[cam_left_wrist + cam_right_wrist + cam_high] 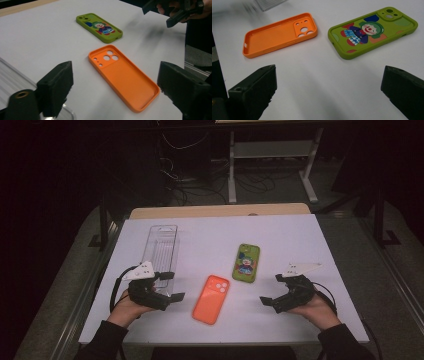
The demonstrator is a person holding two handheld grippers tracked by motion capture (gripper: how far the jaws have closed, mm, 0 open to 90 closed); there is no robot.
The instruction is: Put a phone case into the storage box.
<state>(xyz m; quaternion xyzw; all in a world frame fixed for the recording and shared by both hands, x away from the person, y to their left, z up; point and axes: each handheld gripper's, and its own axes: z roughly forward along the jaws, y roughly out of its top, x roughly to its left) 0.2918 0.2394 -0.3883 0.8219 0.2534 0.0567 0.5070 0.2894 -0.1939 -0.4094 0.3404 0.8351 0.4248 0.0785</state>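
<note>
Where no writing reads, clown-printed green case (246, 262), orange case (211, 299), claws agape.

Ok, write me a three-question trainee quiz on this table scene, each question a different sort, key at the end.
1. True or false: the orange phone case lies with its hollow inside facing up.
2. What is printed on the green phone case? A) a clown B) a car C) a flower
3. Fill in: the clear plastic tray lies nearest the ___ gripper.

Key: 1 true; 2 A; 3 left. Both the left gripper and the right gripper are open and hold nothing.
</note>
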